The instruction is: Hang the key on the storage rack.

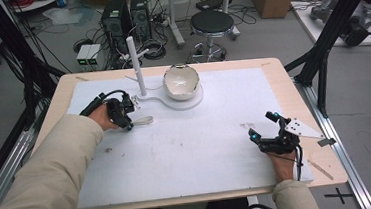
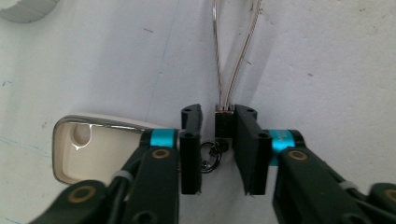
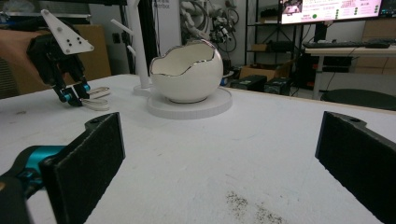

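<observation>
Pinching the keychain's (image 2: 223, 112) black clasp with my left gripper (image 2: 218, 140), jaws narrow on it, at 9 o'clock of the egg bowl (image 1: 181, 82). Light, floppy, slippery wire loop; hold the stiff clasp. Right gripper (image 1: 262, 126) wide, idle.

high view: overhead, forward-down | gripper views: close, low | shared: egg-shaped bowl (image 1: 181, 80)

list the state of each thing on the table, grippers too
left gripper: down at the table, jaws nearly shut around the keyring's small black clasp
keyring: flat on the table, wire loop stretching away, cream tag beside the jaws
right gripper: open, nothing between the jaws, low over the table
egg-shaped bowl: upright on its white stand, apart from both grippers
white post: upright
</observation>
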Demonstrator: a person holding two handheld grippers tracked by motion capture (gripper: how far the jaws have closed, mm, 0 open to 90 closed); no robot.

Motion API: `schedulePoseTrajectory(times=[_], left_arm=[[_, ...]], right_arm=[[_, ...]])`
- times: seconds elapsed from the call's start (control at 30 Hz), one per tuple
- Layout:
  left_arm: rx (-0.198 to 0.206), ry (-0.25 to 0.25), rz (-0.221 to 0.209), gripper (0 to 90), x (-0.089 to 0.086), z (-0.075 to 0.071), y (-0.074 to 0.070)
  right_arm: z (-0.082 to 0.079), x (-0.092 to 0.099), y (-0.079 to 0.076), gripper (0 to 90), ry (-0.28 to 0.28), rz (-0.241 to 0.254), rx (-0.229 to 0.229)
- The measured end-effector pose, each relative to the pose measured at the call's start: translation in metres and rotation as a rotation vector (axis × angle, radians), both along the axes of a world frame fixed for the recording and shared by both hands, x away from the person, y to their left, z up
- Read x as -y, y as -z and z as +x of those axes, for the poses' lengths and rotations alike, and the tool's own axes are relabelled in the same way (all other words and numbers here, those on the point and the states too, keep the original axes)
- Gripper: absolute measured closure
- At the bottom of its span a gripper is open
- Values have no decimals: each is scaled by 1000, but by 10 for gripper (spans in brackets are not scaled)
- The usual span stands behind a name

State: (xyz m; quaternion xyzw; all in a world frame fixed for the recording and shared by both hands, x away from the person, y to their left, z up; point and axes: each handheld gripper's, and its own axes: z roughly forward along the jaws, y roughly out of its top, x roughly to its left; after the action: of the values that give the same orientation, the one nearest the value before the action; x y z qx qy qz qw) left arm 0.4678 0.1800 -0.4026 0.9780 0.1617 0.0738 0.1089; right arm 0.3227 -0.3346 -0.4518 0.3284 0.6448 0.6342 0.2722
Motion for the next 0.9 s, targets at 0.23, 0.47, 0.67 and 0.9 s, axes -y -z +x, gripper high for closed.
schedulePoseTrajectory(times=[0.23,0.47,0.67,0.9], left_arm=[[4,15,11,812,2,-2,1],[-4,4,6,813,2,-3,0],[20,-5,-1,815,2,-4,-6],[122,-70,-106,815,-7,-10,-19]], right_arm=[[0,0,0,4,1,0,2],[0,0,0,4,2,-1,2],[0,0,0,4,2,-1,3],[0,0,0,4,2,0,2]])
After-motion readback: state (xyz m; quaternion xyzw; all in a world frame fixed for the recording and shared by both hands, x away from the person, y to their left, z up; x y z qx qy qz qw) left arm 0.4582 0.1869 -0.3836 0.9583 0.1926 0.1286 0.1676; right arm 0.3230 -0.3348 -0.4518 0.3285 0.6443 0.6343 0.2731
